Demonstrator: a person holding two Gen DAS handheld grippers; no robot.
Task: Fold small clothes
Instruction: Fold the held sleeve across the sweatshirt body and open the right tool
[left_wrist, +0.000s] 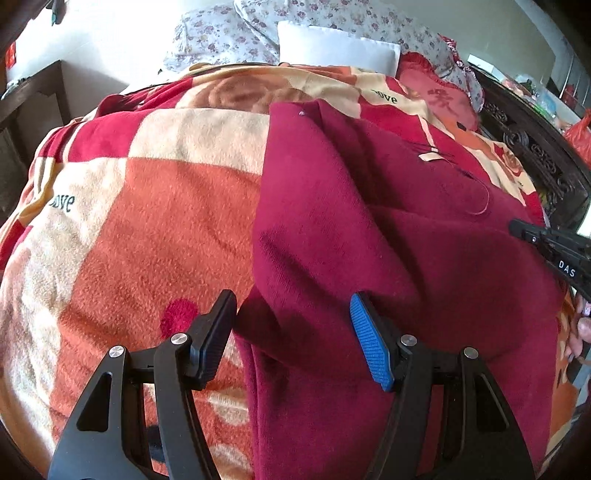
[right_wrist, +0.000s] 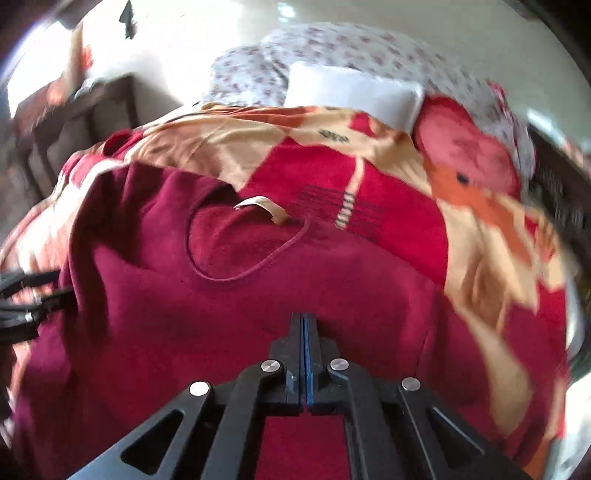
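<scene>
From my end the only readable stuff: "love" printed on the blanket (left_wrist: 110, 206) in a couple of cream squares, and white letters "DAS" on the right tool (left_wrist: 517, 226) body.

The left claw (left_wrist: 293, 306) hangs with jaws apart over the left edge of a maroon garment (left_wrist: 388, 229) spread on a red, orange and cream blanket (left_wrist: 147, 206); the right claw (left_wrist: 517, 227) enters at right.

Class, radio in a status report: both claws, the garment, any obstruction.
Left claw open, empty, over garment edge. Right claw shut, empty, above garment. Garment flat on blanket. Nothing in the way.
</scene>
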